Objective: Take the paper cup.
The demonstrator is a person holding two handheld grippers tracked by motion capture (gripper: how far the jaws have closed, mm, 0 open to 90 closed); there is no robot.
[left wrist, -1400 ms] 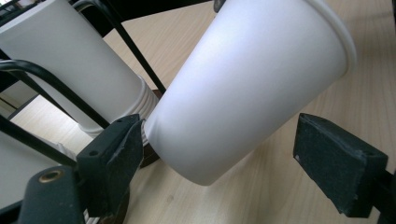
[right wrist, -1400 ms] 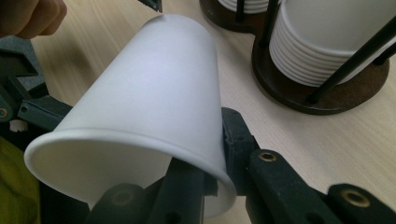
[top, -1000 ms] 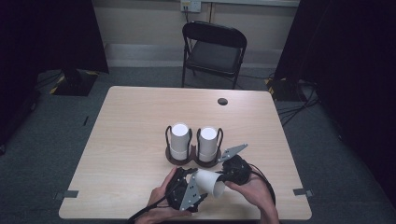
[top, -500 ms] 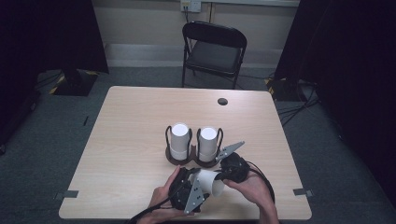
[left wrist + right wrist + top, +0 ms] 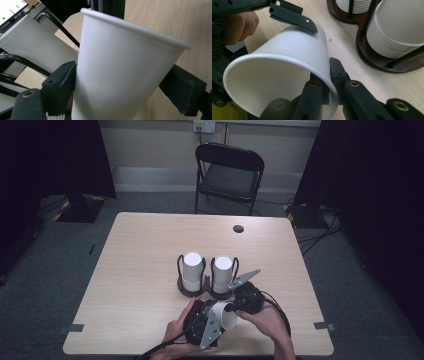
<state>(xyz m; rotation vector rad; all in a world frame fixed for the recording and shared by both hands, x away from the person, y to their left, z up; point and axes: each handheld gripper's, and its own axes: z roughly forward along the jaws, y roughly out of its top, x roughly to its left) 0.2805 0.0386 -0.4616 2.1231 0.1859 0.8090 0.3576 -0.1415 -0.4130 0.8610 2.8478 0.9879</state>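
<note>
Near the front edge of the light wooden tabletop (image 5: 140, 270), a single white paper cup (image 5: 226, 316) lies tilted on its side in the air between two hand-held grippers. The left gripper (image 5: 212, 319) is closed on the cup: in the left gripper view its two black jaws press against opposite sides of the cup's wall (image 5: 125, 72), below the rolled rim. The right gripper (image 5: 239, 306) is closed on the same cup at its mouth: in the right gripper view one jaw sits inside the opening and the other outside, pinching the rim (image 5: 329, 82) between them. That view also shows a jaw of the left gripper (image 5: 292, 17) lying on the far side of the cup, with the person's left hand (image 5: 239, 25) behind it. In the high view the left hand (image 5: 175, 332) and the right hand (image 5: 270, 322) come in from the bottom edge, each wrapped around its gripper, with black cables trailing off toward the person. Just behind the grippers stands a dark wooden cup holder (image 5: 200, 290) with thin black upright rods, carrying two stacks of white cups, the left stack (image 5: 192, 270) and the right stack (image 5: 222, 272), side by side. A small dark round disc (image 5: 238, 228) lies well apart near the far edge, and a black folding chair (image 5: 227, 175) stands on the grey floor beyond the tabletop.
</note>
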